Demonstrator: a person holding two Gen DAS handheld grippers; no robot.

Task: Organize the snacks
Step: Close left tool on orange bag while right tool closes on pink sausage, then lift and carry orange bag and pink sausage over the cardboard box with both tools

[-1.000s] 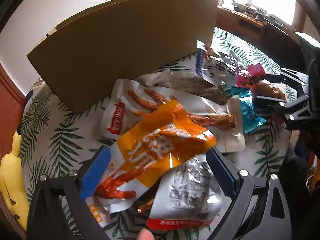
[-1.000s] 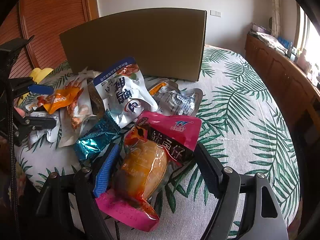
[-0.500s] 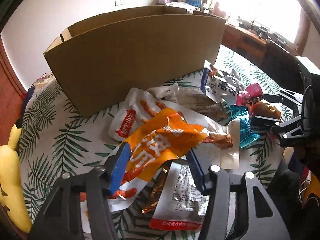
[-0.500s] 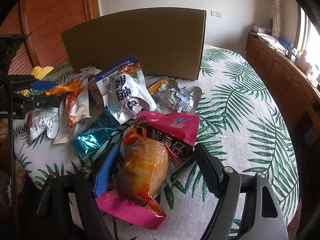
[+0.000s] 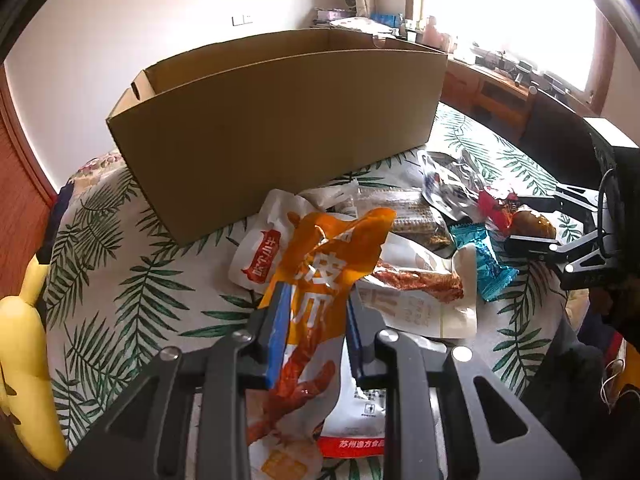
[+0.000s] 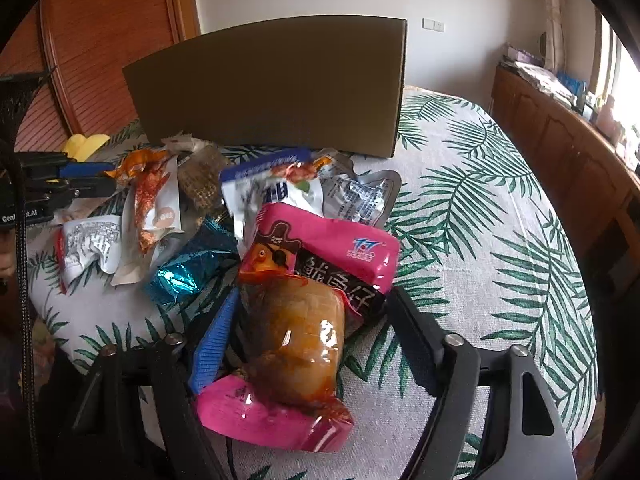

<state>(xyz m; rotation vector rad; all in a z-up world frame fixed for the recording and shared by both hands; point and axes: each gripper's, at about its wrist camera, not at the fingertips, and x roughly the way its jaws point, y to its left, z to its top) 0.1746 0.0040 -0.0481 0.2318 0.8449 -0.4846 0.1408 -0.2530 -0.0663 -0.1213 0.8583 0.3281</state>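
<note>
The left gripper (image 5: 316, 312), jaws just closing, pinches the orange packet (image 5: 332, 264) in front of the cardboard box (image 5: 280, 132). A white pouch (image 5: 420, 300) and teal wrapper (image 5: 480, 260) lie between packet and box. The right gripper (image 6: 312, 320) straddles the pink packet (image 6: 320, 264), jaws spread.

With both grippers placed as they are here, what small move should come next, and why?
Probably lift the left gripper toward the open cardboard box. Its jaws have just been closing and now pinch the orange snack packet, which is crumpled between the pads. The right gripper only straddles the pink packet, not yet gripping.
</note>
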